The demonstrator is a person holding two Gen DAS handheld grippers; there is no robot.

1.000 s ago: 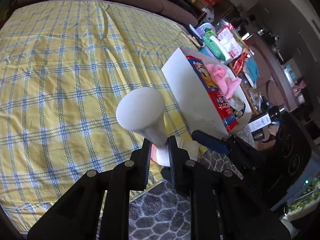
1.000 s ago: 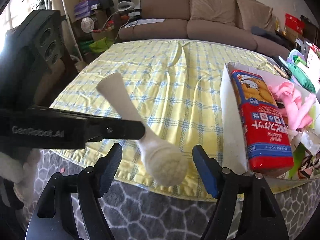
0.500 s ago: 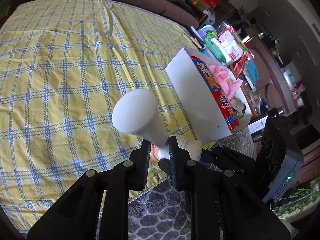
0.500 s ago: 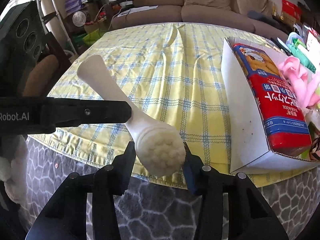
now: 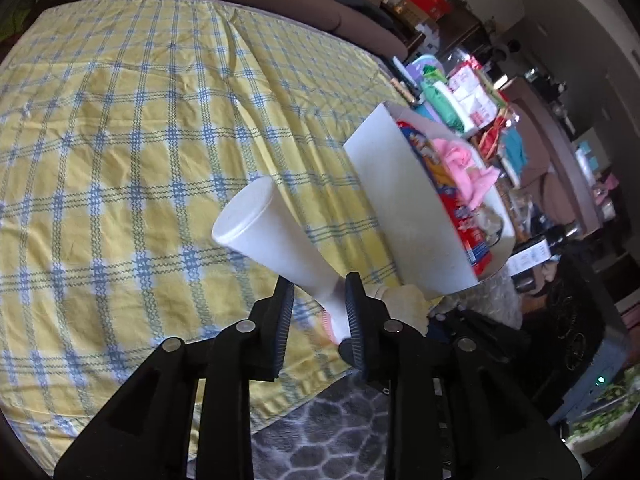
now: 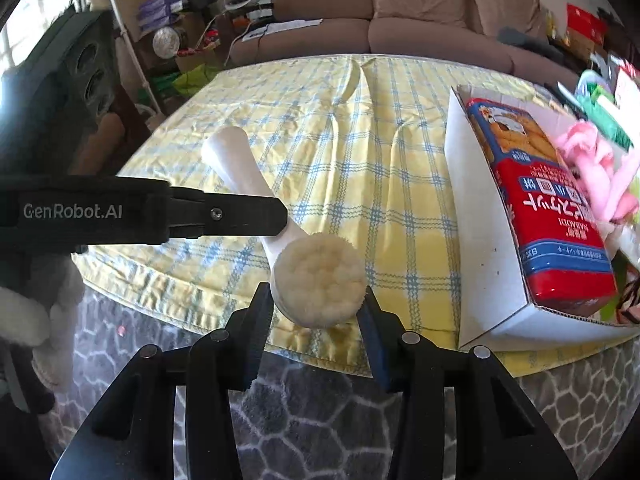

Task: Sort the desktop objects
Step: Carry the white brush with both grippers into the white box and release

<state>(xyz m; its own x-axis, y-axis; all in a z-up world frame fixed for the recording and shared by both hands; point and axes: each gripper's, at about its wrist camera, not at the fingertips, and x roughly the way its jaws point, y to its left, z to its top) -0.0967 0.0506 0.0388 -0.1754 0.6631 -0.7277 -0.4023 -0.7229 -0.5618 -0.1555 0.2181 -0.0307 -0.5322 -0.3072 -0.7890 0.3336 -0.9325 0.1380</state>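
A white brush hangs over the table's near edge, its wide handle end (image 5: 272, 232) pointing up and away. My left gripper (image 5: 318, 292) straddles the thin neck; its jaws are opening, so the neck leans on the right finger with a gap at the left finger. In the right wrist view the round bristle head (image 6: 318, 280) faces the camera. My right gripper (image 6: 314, 304) is shut on it, with a pad pressed against each side. The left gripper's finger (image 6: 224, 214) crosses in front of the handle from the left.
A yellow checked cloth (image 6: 360, 152) covers the table. An open white box (image 6: 476, 216) at the right holds a red biscuit packet (image 6: 548, 208) and a pink cloth (image 6: 600, 168). A brown sofa (image 6: 400, 32) stands behind and a grey patterned rug (image 6: 320, 420) lies below.
The right jaws have closed from wide apart onto the brush head. The left jaws have parted a little, and the handle now tilts further to the left.
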